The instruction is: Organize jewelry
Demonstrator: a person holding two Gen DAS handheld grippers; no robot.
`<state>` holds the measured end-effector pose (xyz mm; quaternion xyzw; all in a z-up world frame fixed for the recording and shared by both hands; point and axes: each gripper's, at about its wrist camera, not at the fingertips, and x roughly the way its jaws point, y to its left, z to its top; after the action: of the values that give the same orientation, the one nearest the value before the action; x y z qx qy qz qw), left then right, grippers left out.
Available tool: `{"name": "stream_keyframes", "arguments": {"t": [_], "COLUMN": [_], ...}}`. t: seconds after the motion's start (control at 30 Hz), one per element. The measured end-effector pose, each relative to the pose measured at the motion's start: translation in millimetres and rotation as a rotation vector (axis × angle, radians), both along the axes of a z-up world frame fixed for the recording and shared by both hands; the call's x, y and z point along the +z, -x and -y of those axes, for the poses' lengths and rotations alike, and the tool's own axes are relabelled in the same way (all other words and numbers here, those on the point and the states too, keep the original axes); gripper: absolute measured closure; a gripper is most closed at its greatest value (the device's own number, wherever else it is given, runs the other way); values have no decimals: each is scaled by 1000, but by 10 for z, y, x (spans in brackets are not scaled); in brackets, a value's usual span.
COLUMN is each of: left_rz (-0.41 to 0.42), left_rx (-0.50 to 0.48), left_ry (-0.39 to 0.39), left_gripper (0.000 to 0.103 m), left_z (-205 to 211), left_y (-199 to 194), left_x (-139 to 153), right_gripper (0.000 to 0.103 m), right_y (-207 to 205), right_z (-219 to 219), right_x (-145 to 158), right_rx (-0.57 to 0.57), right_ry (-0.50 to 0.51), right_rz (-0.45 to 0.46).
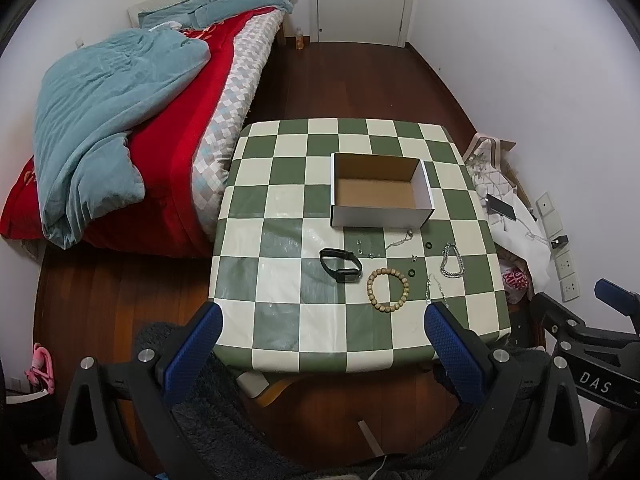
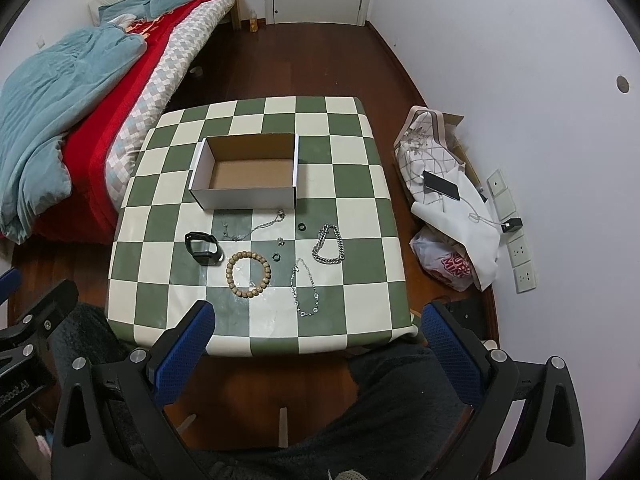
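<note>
**Jewelry laid out in front of an empty box, both claws wide and empty**

On the green-and-cream checkered table (image 2: 352, 184) stands one open cardboard box (image 2: 246, 178), white outside, brown inside, with nothing in it. All the jewelry lies on the table on the near side of the box, none of it touching the box except perhaps the thin silver necklace (image 2: 264, 225), whose pendant end lies just beside the front wall.

Counted: one black wristband (image 2: 203, 249) with a dark screen, at the left; one bracelet of round tan wooden beads (image 2: 248, 274); one heavy silver curb-link chain (image 2: 329, 245), folded into a loop, at the right; one finer silver chain (image 2: 306, 289) with small round links, nearest the table's front edge; two small dark rings (image 2: 301, 227), well apart; and a few tiny silver pieces (image 2: 281, 241), too small to tell.

The left claw (image 1: 322, 326) and the right claw (image 2: 316, 326) both hang above the near edge of the table, blue-padded fingers spread far apart, gripping nothing
</note>
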<state>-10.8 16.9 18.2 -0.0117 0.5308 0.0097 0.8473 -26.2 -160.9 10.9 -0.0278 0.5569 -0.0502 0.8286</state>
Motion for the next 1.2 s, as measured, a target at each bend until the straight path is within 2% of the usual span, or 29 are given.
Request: {"name": "stream_keyframes", "arguments": {"t": [0.07,1.2], "left_rz": [1,20], "left_rx": [0,1], "left_ry": [1,4], "left_gripper": [0,0], "left_z": [5,0], "left_y": [-1,50], "left_x": [11,89], "right_gripper": [0,0], "right_y": [-28,3], "right_z": [89,30], "right_x": [114,213], "right_rx": [3,11], "right_ry": [-1,0], "right_rz": [2,21]}}
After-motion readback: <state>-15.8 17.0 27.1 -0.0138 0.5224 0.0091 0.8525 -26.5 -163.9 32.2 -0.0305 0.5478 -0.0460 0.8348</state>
